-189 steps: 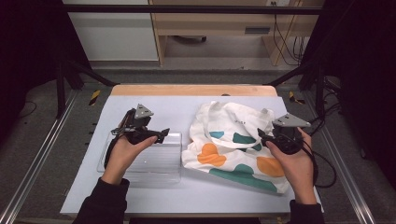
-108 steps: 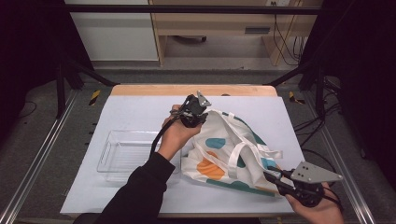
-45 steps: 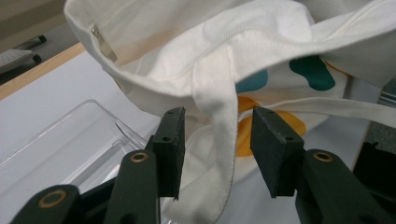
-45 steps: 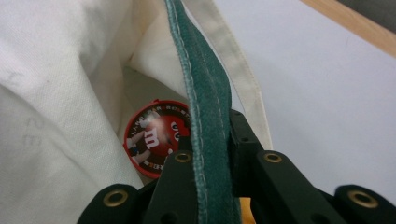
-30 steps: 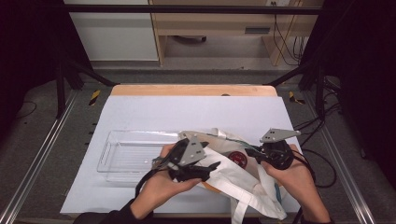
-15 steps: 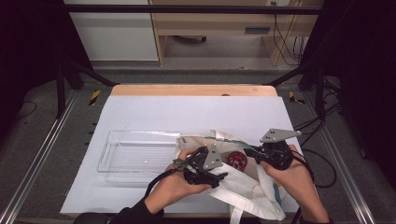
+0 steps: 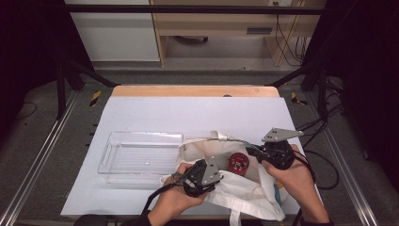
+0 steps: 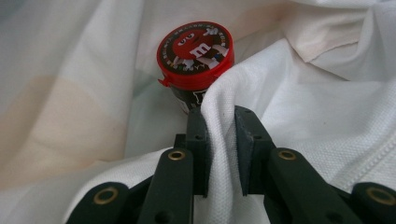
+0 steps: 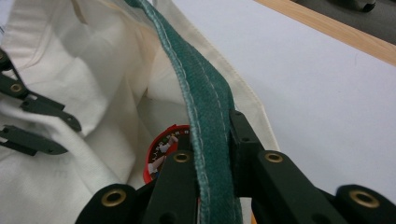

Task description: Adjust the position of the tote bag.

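Clear tray [image 7: 140, 157], beside bag [image 7: 244, 193], red-lidded tub [image 7: 238, 163]

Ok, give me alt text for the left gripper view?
The left hand-held gripper has just closed its two black jaws on a fold of the white cloth bag. Just beyond the fold, a red-lidded candy tub sits among the cloth.

One bag [image 7: 244, 188], one tub [image 7: 238, 162], one tray [image 7: 141, 155]

White cloth bag [image 7: 244, 188] open on table, red-lidded tub [image 7: 239, 162] apparently inside.
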Tool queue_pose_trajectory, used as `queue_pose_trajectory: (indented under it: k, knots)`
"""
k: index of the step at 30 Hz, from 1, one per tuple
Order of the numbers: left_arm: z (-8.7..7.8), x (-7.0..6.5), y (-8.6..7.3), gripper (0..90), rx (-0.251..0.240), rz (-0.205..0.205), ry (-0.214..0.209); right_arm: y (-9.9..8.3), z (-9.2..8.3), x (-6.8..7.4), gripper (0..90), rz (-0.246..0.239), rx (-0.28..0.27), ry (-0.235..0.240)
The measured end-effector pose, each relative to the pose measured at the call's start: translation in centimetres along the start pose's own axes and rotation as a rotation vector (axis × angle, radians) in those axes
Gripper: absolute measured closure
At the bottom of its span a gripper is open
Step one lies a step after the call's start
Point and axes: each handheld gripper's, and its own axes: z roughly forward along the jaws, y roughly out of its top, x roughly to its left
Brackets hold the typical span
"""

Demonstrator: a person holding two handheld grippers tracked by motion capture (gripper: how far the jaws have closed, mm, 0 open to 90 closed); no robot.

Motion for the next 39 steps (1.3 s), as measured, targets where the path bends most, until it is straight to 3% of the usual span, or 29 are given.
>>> queue_pose_trajectory:
  k: [3, 6, 11, 13, 14, 16, 20, 27, 30, 33, 37, 38, 39]
  knots:
    - [0.1, -0.4, -0.6, 79.9, -0.009, 0.001, 0.01, 0.1, 0.1, -0.3, 83.8, 0.008, 0.001, -0.013]
    - [0.3, -0.8, -1.8, 82.3, -0.015, -0.025, 0.0, 0.3, 0.5, -1.1, 85.3, 0.017, 0.006, -0.027]
    - [0.8, -1.5, -2.4, 83.5, 0.005, 0.007, 0.017, 0.3, 1.4, -2.1, 86.8, 0.017, 0.024, -0.074]
    - [0.9, -1.6, -2.5, 83.6, 0.01, 0.008, 0.013, 0.0, 2.1, -3.0, 87.0, 0.032, 0.027, -0.082]
    - [1.0, -1.6, -2.6, 83.8, 0.014, 0.005, 0.006, -0.3, 2.8, -4.1, 87.1, 0.055, 0.039, -0.089]
    - [1.1, -1.6, -2.6, 83.9, 0.018, 0.002, 0.005, -0.5, 3.2, -4.6, 87.1, 0.069, 0.046, -0.088]
    - [1.6, -1.7, -2.9, 84.4, 0.034, 0.0, -0.004, -1.3, 5.6, -6.5, 87.2, 0.091, 0.075, -0.1]
    - [1.7, -2.2, -3.3, 85.3, 0.053, 0.013, -0.012, -2.4, 7.8, -8.8, 87.3, 0.154, 0.11, -0.125]
    - [1.8, -2.4, -3.4, 85.7, 0.057, 0.017, -0.013, -2.7, 8.7, -9.3, 87.2, 0.134, 0.138, -0.15]
    - [1.8, -2.3, -3.5, 85.8, 0.053, 0.003, -0.017, -3.3, 9.5, -9.8, 86.8, 0.168, 0.149, -0.148]
    - [1.8, -2.2, -3.5, 85.7, 0.044, -0.012, -0.018, -3.5, 9.3, -9.7, 76.3, 0.151, 0.137, -0.148]
    - [1.8, -2.1, -3.6, 85.7, 0.038, -0.019, -0.023, -3.2, 8.3, -9.3, 61.6, 0.159, 0.113, -0.188]
    - [1.8, -2.1, -3.6, 85.6, 0.038, -0.019, -0.023, -3.2, 8.3, -9.3, 61.6, 0.159, 0.113, -0.188]
